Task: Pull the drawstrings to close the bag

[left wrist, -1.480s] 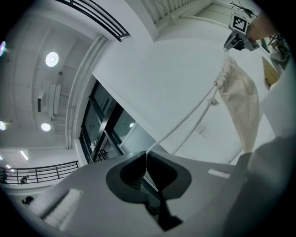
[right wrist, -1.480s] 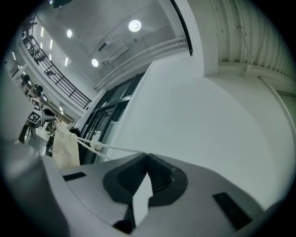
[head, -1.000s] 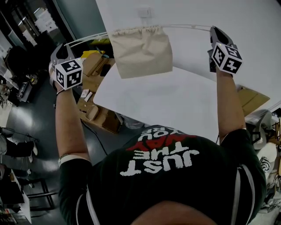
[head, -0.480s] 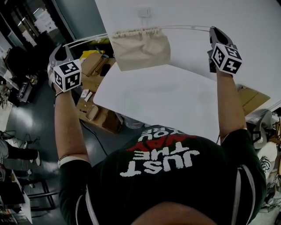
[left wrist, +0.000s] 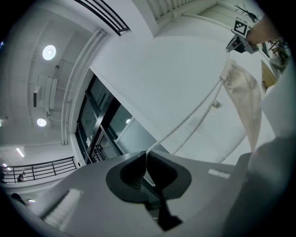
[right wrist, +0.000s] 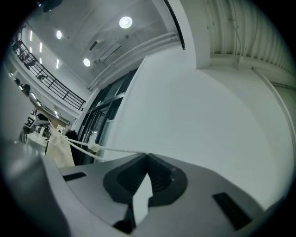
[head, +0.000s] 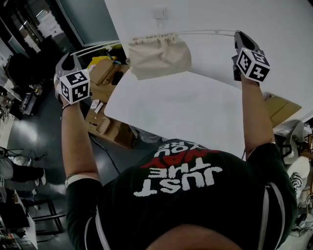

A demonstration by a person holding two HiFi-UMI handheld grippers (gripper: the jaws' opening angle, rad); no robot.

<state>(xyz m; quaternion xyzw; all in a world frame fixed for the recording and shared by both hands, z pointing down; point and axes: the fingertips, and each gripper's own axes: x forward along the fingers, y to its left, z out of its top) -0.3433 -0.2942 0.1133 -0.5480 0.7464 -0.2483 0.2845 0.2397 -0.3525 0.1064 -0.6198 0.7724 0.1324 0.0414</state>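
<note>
since a second ago the bag (head: 159,56) has drawn tighter: its gathered mouth is narrower and more puckered, and its lower edge sits higher, the body swung up toward the cords. the left gripper (head: 73,51) has drifted slightly outward, away from the bag, while the right gripper (head: 237,33) sits about where it was.

both claws are clamped on cord. in the left gripper view its jaws meet on the left drawstring (left wrist: 185,122), which runs taut from the jaw tips up to the bag. in the right gripper view the jaws are pressed together on the right drawstring (right wrist: 115,150), with a knot (right wrist: 95,148) a little way out from the tips and the bag beyond it.

the bag hangs in the air between the two claws, roughly midway, strung on the cords and touching nothing else. below it and in front of the right gripper lies the white table (head: 195,107), well clear of the cloth. under the left gripper, down on the floor beside the table edge, sit cardboard boxes (head: 105,73). on the wall past the bag is a wall outlet (head: 159,13). nothing crosses the cords between either claw and the bag.
</note>
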